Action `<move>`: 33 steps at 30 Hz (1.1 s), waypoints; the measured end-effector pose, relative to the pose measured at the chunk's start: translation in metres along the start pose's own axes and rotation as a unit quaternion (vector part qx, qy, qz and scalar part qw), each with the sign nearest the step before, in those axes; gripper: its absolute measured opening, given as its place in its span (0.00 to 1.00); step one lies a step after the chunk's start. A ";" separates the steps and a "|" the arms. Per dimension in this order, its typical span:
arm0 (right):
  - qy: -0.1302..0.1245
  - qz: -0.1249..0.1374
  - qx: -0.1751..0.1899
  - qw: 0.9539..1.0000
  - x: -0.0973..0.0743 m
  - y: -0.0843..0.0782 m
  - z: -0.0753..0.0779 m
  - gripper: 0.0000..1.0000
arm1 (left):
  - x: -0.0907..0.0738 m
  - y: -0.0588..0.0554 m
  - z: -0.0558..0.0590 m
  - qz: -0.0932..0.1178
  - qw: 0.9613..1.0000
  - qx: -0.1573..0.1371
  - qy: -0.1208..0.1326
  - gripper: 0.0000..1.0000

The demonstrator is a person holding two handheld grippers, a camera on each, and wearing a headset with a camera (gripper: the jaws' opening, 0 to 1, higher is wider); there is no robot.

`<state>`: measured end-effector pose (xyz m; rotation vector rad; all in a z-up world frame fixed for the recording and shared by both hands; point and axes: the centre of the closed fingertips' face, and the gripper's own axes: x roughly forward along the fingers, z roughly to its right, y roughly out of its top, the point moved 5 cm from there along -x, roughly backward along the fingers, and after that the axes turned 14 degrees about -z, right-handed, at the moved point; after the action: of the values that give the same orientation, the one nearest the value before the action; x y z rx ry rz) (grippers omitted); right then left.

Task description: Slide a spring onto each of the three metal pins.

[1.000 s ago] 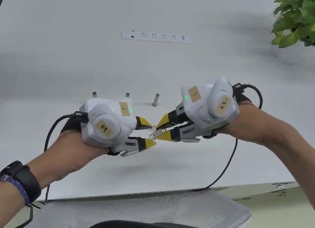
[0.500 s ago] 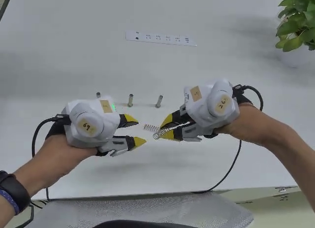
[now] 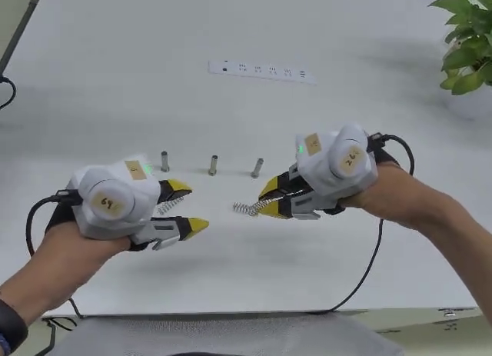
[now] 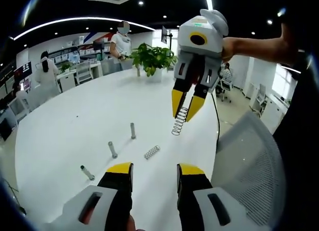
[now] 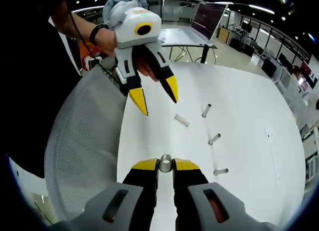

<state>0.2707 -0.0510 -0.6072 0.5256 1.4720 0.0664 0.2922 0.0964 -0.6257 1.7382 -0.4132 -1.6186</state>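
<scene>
Leftward the left gripper [image 3: 196,207] has drawn off from the right one, jaws apart and empty, with a loose spring [image 3: 170,205] lying on the table [image 3: 231,79] just ahead of its tips. Beyond, three pins [image 3: 213,165] stand bare. Further right, the right gripper [image 3: 267,201] is clamped on one end of a second spring [image 3: 247,208], which juts free leftward. Held so, it could flex off line at a pin's tip, or squirt from the jaws

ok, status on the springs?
Right gripper shut on one spring. Left gripper open, empty. Second spring loose on table; three pins bare. Nothing between grippers and pins.
</scene>
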 end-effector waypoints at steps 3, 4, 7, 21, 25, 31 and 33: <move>-0.001 -0.002 0.004 1.000 0.003 0.000 0.004 0.09 | -0.004 -0.006 -0.005 -0.001 1.000 -0.013 0.008 0.31; -0.001 -0.002 0.004 1.000 0.004 0.000 0.005 0.09 | -0.006 -0.009 -0.006 -0.001 1.000 -0.015 0.010 0.31; 0.000 -0.004 0.005 1.000 0.006 0.001 0.007 0.09 | -0.009 -0.014 -0.010 0.000 1.000 -0.026 0.018 0.32; -0.005 -0.005 0.017 1.000 0.014 0.013 0.032 0.09 | -0.034 -0.040 -0.029 0.001 0.995 -0.080 0.059 0.42; -0.006 -0.005 0.020 1.000 0.016 0.017 0.041 0.09 | -0.040 -0.048 -0.035 0.001 0.993 -0.095 0.068 0.46; -0.005 -0.008 0.022 1.000 0.021 0.024 0.050 0.09 | -0.048 -0.062 -0.039 -0.004 0.991 -0.112 0.079 0.52; -0.005 -0.009 0.021 1.000 0.023 0.027 0.053 0.09 | -0.050 -0.065 -0.040 -0.004 0.990 -0.116 0.081 0.54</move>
<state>0.3316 -0.0346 -0.6178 0.5461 1.4717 0.0175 0.3072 0.1860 -0.6346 1.6788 -0.1350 -1.4542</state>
